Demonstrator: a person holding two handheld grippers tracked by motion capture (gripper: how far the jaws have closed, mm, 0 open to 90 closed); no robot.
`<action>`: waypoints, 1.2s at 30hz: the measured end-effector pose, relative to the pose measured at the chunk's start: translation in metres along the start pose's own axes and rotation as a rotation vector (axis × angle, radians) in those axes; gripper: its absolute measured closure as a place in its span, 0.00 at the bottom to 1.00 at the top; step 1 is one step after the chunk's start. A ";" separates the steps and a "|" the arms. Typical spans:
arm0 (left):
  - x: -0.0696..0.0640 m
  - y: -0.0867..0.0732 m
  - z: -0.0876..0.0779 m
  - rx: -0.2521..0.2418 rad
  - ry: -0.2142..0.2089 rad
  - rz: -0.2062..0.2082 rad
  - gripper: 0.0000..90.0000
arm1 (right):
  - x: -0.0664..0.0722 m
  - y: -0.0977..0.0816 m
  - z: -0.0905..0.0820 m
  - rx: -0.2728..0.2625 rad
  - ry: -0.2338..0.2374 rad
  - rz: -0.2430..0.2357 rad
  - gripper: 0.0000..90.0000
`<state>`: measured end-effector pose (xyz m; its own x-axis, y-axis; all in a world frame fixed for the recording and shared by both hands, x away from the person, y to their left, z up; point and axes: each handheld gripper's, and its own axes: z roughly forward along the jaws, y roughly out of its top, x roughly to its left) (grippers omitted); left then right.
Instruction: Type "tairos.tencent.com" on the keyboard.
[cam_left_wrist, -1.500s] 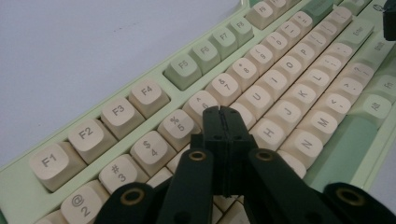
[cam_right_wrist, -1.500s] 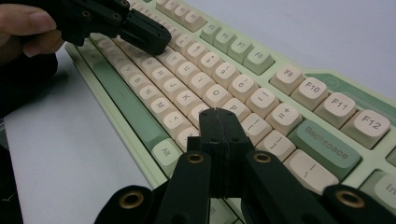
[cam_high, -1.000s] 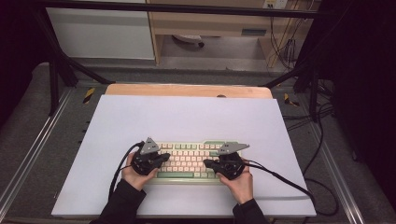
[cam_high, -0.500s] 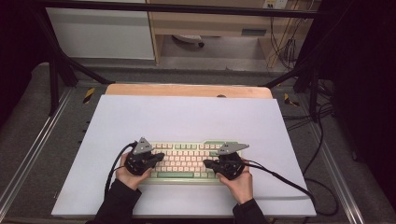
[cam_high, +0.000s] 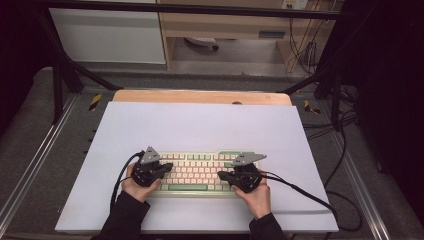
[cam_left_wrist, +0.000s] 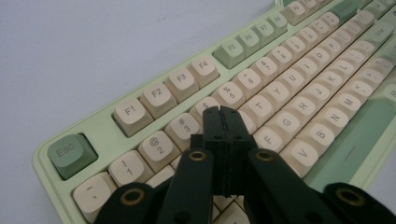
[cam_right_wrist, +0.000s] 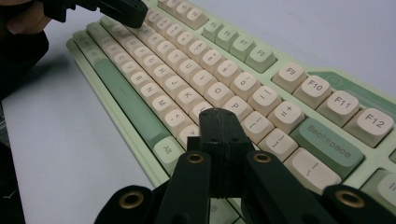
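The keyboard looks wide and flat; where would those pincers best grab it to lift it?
Probably by its short ends: the keyboard lies flat, so the left gripper and right gripper, both shut above the keys now, could each open and pinch an end's thin edge from outside.

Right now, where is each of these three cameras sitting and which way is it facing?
High view: overhead, looking forward and down on the white table; forearms, left gripper, right gripper.
Left gripper view: rides on that gripper, along its shut jaws toward the number row.
Right gripper view: along its shut jaws, beside Backspace.
All share the keyboard.
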<state>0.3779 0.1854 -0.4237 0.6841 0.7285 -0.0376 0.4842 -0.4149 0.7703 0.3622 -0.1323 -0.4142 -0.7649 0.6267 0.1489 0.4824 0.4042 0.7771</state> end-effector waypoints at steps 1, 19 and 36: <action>0.000 0.000 0.001 0.003 0.002 0.002 1.00 | 0.000 0.000 0.000 0.000 0.000 -0.001 1.00; -0.001 -0.003 0.007 0.013 -0.002 0.011 1.00 | 0.000 0.000 0.000 0.001 0.001 0.000 1.00; -0.002 -0.004 -0.014 -0.019 -0.023 0.011 1.00 | 0.003 0.001 0.002 -0.009 0.025 0.003 1.00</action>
<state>0.3667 0.1931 -0.4182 0.7018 0.7111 -0.0435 0.4661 -0.4121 0.7829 0.3611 -0.1292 -0.4144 -0.7738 0.6111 0.1665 0.4811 0.3961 0.7821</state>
